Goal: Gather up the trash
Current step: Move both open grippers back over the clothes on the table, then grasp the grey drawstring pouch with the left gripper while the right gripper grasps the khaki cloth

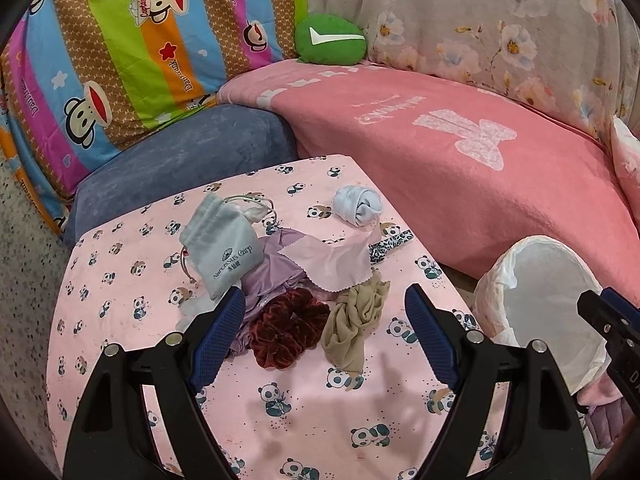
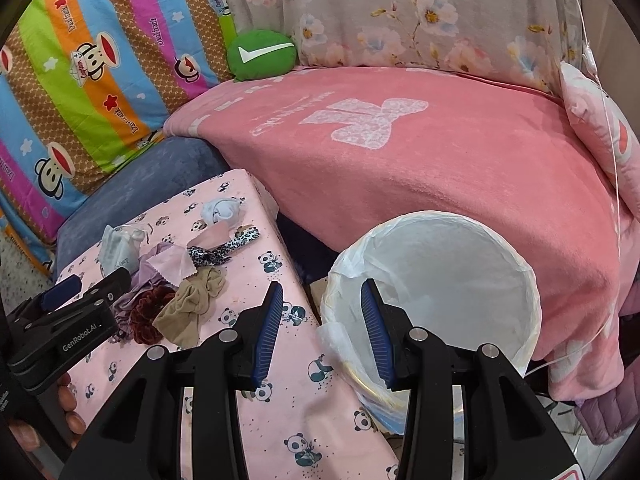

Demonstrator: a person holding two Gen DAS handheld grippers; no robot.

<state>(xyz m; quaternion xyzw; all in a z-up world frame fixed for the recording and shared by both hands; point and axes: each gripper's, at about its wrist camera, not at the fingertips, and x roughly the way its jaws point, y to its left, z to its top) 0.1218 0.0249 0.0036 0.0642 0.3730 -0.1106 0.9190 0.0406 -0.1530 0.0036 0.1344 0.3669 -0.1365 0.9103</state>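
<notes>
A pile of small items lies on the pink panda-print table (image 1: 280, 420): a dark red velvet scrunchie (image 1: 289, 332), a beige stocking (image 1: 356, 320), a grey drawstring pouch (image 1: 222, 250), a pink cloth (image 1: 332, 258), purple fabric (image 1: 272, 276), a leopard-print band (image 1: 390, 245) and a light blue rolled sock (image 1: 358, 205). My left gripper (image 1: 325, 312) is open, hovering just above the scrunchie and stocking. A white-lined trash bin (image 2: 440, 280) stands right of the table. My right gripper (image 2: 322, 300) is open and empty over the bin's left rim.
A pink blanket (image 1: 480, 168) covers the sofa behind. A blue cushion (image 1: 180, 160), a striped monkey-print pillow (image 1: 120, 40) and a green plush (image 1: 330, 40) sit at the back. The left gripper also shows in the right wrist view (image 2: 92, 292).
</notes>
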